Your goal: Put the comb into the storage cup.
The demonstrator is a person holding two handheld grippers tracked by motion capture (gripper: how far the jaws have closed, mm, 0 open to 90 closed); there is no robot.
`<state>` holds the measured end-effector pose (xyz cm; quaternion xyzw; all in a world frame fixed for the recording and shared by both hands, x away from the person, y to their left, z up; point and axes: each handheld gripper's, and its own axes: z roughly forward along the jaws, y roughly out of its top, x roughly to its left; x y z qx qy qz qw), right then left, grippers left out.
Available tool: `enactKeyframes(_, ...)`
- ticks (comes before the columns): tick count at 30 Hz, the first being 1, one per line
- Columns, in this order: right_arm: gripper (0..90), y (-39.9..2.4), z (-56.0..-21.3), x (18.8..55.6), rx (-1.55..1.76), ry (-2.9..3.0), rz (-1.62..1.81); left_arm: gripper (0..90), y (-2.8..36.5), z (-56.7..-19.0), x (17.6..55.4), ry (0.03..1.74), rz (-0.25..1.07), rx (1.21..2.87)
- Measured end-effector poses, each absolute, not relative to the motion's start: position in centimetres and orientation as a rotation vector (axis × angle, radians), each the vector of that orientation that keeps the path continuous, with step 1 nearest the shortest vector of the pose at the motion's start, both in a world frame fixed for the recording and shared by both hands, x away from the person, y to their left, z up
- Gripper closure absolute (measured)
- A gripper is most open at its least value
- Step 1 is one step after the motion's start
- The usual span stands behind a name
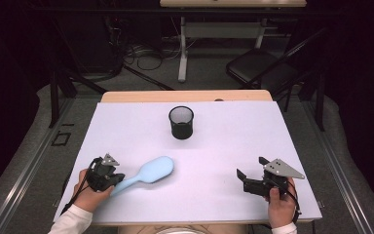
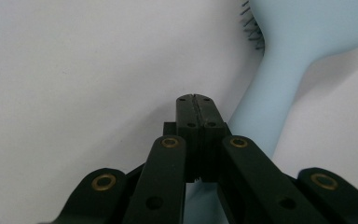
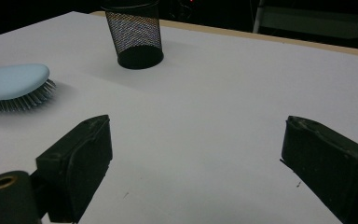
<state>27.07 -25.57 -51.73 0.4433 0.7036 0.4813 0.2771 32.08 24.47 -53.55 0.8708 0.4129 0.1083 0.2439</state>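
The light-blue hairbrush [image 1: 148,173] lies bristles down at the near left of the white table [image 1: 233,146], its long axis running from the handle at near left to the head at far right. Our left gripper [image 2: 196,100] is clenched with nothing between the jaws, just left of the handle. Our right gripper [image 3: 193,154] rests released, well apart at the near right. The mesh cup [image 1: 181,122] stands farther off, centre.

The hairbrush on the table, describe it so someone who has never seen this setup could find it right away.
Start at the white table and go to its near left part. There a pale blue plastic hairbrush lies bristles down, its handle beside the shut left hand-held gripper. The only other loose thing is a black mesh cup, upright farther back.
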Motion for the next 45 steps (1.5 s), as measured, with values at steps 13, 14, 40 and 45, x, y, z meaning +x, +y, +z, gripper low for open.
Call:
enactKeyframes(13, 8.1, -25.6, -51.7, 27.1, 1.189, 1.893, 1.290, 89.0, 25.0, -53.6, 32.3, 1.149, 0.306, 2.343)
enactKeyframes(14, 8.2, -25.6, -51.7, 27.1, 1.189, 1.893, 1.290, 88.7, 25.1, -53.5, 32.3, 1.152, 0.309, 2.338)
enactKeyframes(40, 8.2, -25.6, -51.8, 27.1, 1.192, 1.896, 1.293, 71.7, 25.7, -52.7, 32.1, 1.158, 0.371, 2.248)
enactKeyframes(45, 8.2, -25.6, -51.8, 27.2, 1.193, 1.897, 1.292, 66.4, 25.9, -52.6, 32.1, 1.163, 0.368, 2.239)
